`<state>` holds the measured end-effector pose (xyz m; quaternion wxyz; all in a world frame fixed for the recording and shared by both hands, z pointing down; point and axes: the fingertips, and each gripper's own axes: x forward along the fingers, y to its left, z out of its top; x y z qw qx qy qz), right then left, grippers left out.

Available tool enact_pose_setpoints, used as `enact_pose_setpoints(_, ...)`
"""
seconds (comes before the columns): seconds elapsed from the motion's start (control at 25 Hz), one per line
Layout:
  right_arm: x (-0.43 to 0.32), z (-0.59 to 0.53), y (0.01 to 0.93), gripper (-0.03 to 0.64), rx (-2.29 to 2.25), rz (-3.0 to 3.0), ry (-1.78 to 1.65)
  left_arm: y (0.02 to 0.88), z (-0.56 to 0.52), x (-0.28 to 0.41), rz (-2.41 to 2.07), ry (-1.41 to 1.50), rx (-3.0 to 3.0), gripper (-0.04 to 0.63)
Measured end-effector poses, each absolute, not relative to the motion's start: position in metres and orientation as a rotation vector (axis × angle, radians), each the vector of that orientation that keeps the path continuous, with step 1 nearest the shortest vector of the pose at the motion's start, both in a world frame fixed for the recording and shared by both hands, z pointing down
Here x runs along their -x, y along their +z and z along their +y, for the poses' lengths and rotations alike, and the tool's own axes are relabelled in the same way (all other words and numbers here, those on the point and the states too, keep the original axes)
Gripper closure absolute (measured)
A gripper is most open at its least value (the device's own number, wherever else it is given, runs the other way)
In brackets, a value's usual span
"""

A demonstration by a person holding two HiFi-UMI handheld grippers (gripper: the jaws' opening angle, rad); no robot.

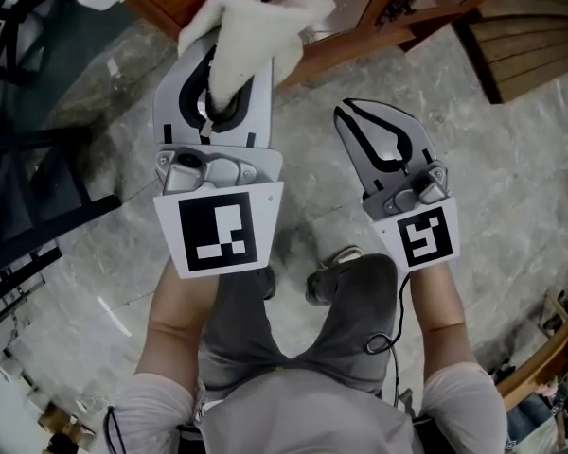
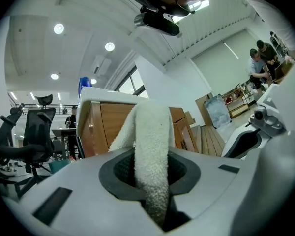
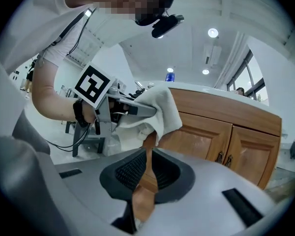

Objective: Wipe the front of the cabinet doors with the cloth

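A grey marbled floor point(image 1: 511, 187) is shown; a wooden cabinet point(image 1: 360, 22) stands on it at the top, with what may be planks point(image 1: 535, 50) at upper right.

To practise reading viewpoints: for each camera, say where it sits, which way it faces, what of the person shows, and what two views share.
Head view: on the person's head, facing steeply down; shows forearms, legs, left gripper clamping the cloth, right gripper shut, empty.
Left gripper view: on the left gripper, facing the cabinet; the person's head camera shows above.
Right gripper view: on the right gripper, facing the cabinet doors; shows the person's left forearm.
Shared: both gripper views show cabinet and cloth.
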<state>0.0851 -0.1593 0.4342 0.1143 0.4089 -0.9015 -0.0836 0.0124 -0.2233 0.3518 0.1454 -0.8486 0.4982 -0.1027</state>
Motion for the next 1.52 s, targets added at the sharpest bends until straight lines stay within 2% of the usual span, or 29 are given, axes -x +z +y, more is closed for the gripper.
enact_pose_setpoints(0.6,-0.083,-0.163,0.486,0.558,-1.238,-2.687,-0.491,0.382,-0.236,-0.036,1.408,-0.122,2.301,0.505)
enact_pose_setpoints(1.52,-0.143,-0.146,0.505,0.558,-1.318,-2.661,-0.513,0.400,-0.269,-0.128,1.399,-0.113,2.321,0.505)
